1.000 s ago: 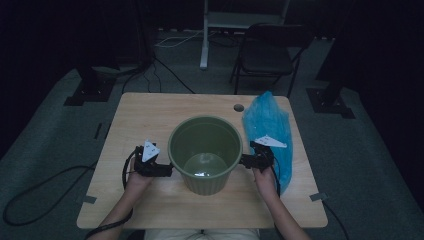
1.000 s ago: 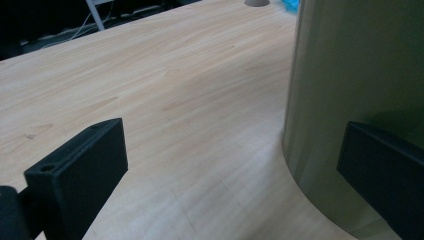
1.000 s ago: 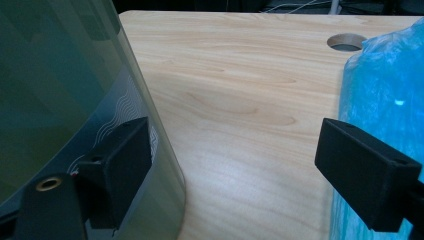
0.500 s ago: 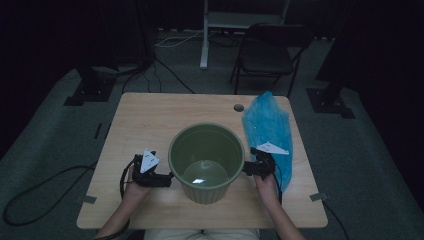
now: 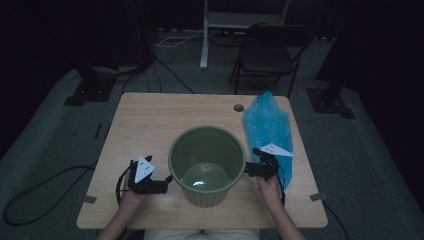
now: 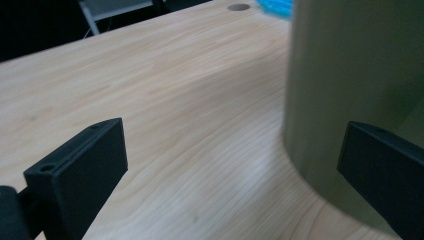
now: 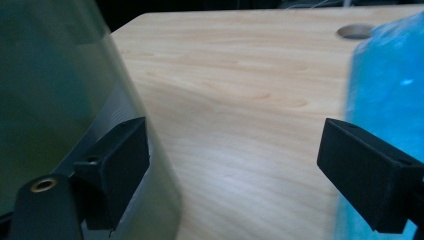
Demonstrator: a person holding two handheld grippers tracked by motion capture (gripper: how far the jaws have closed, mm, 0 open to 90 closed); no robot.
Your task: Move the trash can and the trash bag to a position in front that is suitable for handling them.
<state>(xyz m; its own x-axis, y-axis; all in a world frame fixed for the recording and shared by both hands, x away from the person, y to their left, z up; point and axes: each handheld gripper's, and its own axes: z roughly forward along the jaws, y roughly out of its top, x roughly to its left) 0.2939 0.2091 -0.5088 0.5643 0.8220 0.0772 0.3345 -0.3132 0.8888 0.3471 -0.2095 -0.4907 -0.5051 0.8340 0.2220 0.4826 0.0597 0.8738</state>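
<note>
Left gripper [image 5: 167, 181] held low in the left hand [image 5: 131, 196], jaws spread wide, pointing rightward; right gripper [image 5: 246, 171] in the right hand [image 5: 269, 187], jaws likewise wide apart, pointing leftward; both forearms enter from below.

Black left gripper [image 5: 165, 181] with grey three-cornered plate, trailing cable.

High view is dim; the room around the table [image 5: 150, 125] falls off to near black, and I read the floor only as grey murk. Light seems to come from above: a pale glare spot sits on the bottom of the green bin [image 5: 207, 167]. Both gripper views are brighter. In mine on the left, the bin wall is soft and out of focus up close; wood grain farther off stays fairly sharp. On the right, the blue bag [image 7: 390, 90] blurs.
</note>
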